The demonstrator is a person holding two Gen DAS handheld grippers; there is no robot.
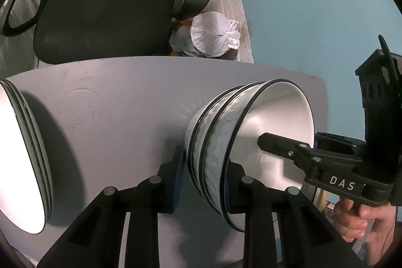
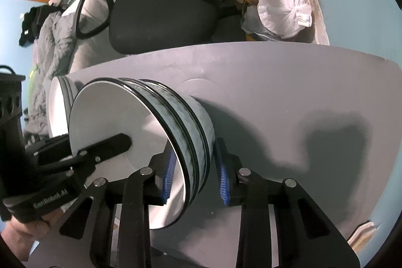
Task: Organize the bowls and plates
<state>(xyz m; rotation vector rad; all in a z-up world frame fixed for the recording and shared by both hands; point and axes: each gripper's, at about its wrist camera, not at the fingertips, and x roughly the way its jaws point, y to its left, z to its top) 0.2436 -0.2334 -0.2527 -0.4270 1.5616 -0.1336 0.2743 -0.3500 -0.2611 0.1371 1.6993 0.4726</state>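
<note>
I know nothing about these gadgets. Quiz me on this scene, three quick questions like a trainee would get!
1. True or false: the left gripper and right gripper each have one finger inside the nested bowls.
2. What else sits on the gray table? A) stack of plates B) mug C) pan
3. Fill in: gaps show beside both of the right gripper's pads, so it is ____.
Key: 1 true; 2 A; 3 open.
</note>
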